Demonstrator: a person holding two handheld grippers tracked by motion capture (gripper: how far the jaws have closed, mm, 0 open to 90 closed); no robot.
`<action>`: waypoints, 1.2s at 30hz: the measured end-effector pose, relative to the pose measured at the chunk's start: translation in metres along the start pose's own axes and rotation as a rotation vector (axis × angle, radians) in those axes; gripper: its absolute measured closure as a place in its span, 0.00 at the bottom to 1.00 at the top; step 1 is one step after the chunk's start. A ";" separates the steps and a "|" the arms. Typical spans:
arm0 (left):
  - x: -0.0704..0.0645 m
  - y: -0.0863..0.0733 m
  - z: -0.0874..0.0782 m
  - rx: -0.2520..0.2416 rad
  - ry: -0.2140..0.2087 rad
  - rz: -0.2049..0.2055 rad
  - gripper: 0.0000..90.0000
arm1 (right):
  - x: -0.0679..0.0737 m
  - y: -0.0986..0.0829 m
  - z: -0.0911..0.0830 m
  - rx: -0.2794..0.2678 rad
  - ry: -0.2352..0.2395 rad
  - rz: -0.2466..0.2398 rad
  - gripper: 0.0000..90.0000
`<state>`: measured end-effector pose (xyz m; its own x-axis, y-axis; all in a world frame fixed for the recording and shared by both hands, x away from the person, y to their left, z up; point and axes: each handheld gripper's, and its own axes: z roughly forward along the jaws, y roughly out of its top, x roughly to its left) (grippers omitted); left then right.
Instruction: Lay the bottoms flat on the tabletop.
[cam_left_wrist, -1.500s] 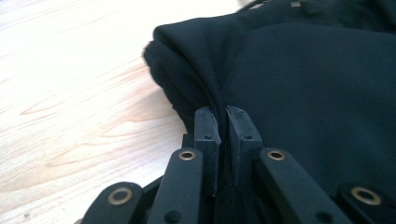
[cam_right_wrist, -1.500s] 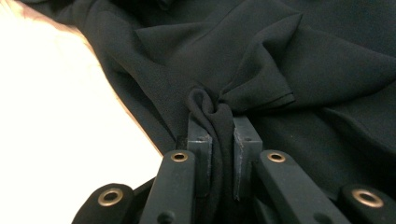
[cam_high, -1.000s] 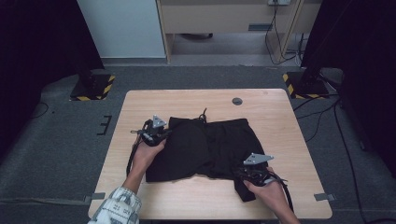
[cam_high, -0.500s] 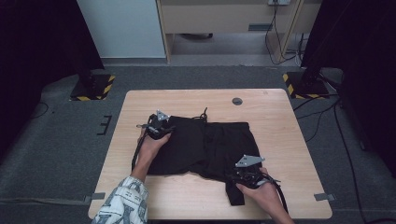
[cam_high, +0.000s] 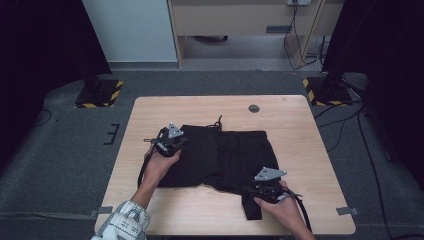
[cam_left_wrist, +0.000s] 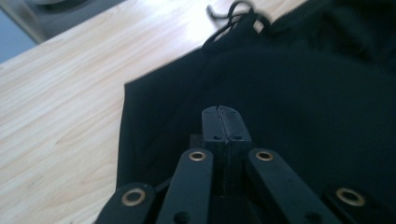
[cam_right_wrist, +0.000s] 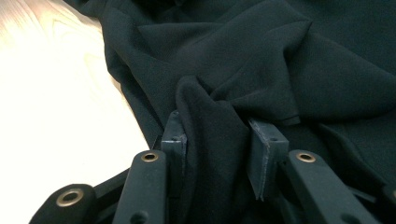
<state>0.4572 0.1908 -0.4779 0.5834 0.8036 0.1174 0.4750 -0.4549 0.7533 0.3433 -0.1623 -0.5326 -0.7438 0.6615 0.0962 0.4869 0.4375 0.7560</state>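
A lab or recording studio is showing here: a plain light wooden table (cam_high: 300, 150) is standing on grey carpet (cam_high: 60, 165), black curtains (cam_high: 45, 45) are hanging at both sides, and yellow-and-black striped stand bases (cam_high: 97, 95) and loose black cables (cam_high: 345, 125) are lying around it.

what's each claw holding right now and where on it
The right claw has a bunched fold of the black shorts between its jaws near the front hem; the left claw is shut above the fabric.
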 end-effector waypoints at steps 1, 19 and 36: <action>0.007 -0.002 0.007 -0.024 0.038 -0.055 0.81 | 0.000 0.000 0.000 -0.001 -0.004 -0.002 0.70; 0.022 -0.004 0.043 0.069 0.072 -0.157 0.89 | -0.003 -0.002 0.000 -0.022 -0.033 0.009 0.64; -0.038 -0.040 -0.028 -0.017 -0.142 -0.060 0.99 | -0.013 0.000 0.002 -0.032 -0.099 0.041 0.64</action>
<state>0.3979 0.1894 -0.4949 0.6423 0.7662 -0.0201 0.5016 -0.4004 0.7669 0.3533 -0.1696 -0.5352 -0.6743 0.7357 0.0642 0.4996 0.3905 0.7732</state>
